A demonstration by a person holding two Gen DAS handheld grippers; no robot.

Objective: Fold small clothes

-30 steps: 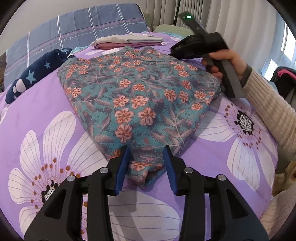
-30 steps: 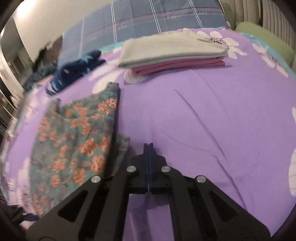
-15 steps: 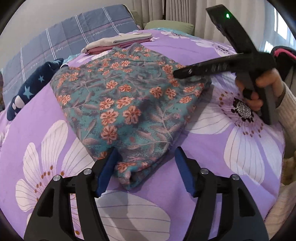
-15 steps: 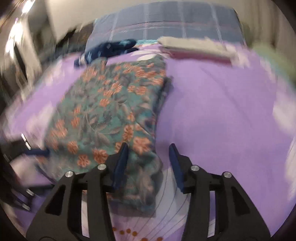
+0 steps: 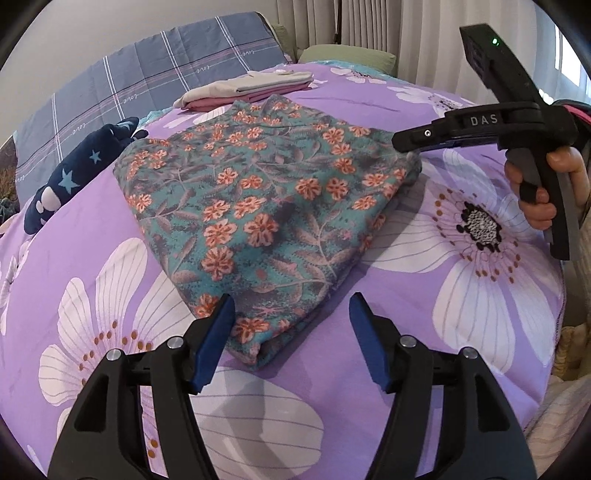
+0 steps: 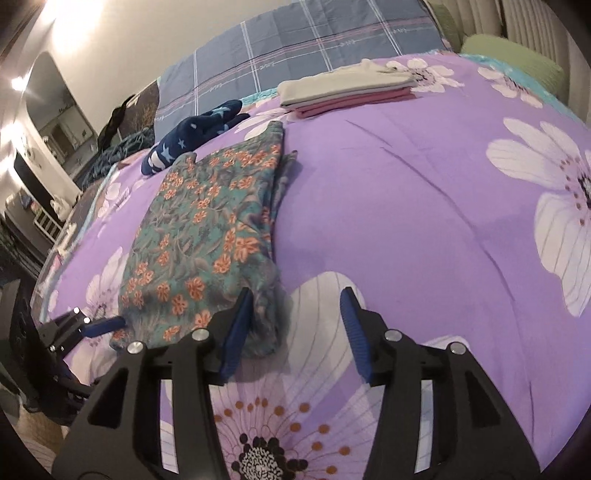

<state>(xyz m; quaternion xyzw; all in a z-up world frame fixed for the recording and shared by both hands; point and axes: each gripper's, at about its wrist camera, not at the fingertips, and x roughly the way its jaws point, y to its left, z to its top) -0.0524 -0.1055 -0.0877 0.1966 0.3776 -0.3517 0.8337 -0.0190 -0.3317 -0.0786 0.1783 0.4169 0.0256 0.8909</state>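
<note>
Teal floral garment [image 5: 266, 206], two gaping tongs [image 5: 291, 328].

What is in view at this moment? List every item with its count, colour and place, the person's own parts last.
floral garment: 1, teal with orange flowers, folded flat mid-bed.
folded stack: 1, grey pieces over pink ones, beyond the floral garment.
star garment: 1, navy with pale stars, crumpled by the plaid bedding.
plaid bedding: 1, grey-blue, head of the bed.
bedspread: 1, purple with white flowers, under everything.
green cushion: 1, far corner.
curtains: pale, behind the bed.
left gripper: black, blue pads, jaws open at the garment's near corner.
right gripper: same, jaws open at another corner.
right hand: on the right gripper's handle.
</note>
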